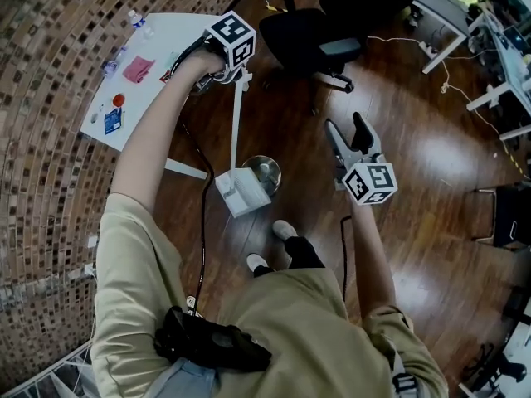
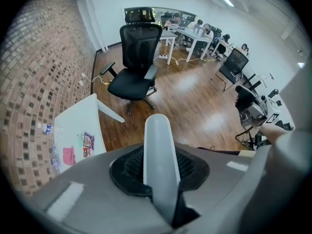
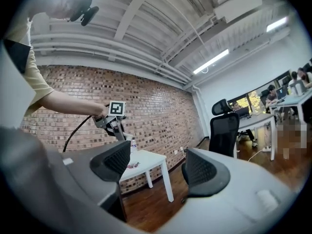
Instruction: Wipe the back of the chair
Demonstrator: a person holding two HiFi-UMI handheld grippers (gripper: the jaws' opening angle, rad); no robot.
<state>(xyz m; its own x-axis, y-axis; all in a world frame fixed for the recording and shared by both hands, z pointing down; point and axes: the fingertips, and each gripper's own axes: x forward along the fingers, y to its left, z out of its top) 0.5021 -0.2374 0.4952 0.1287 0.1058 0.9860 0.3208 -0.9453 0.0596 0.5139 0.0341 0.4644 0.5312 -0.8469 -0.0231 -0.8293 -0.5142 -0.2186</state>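
Observation:
The black office chair (image 1: 319, 30) stands on the wood floor beyond both grippers, its mesh back (image 2: 140, 39) upright and facing the left gripper view. My left gripper (image 1: 224, 63) points down over the near edge of the white table (image 1: 166, 44); its jaws are shut (image 2: 158, 130) and I see nothing between them. A pink cloth (image 1: 138, 69) lies on that table, apart from the gripper. My right gripper (image 1: 349, 136) is held level over the floor, short of the chair, with its pads (image 3: 113, 162) spread open and nothing between them. The chair (image 3: 224, 126) shows at its right.
Small items and a water bottle (image 1: 136, 18) sit on the table along the brick wall (image 1: 41, 98). A white box (image 1: 241, 192) and a round bin (image 1: 262, 172) stand on the floor by my feet. Desks with seated people (image 2: 200, 30) and more chairs (image 2: 229, 66) fill the far side.

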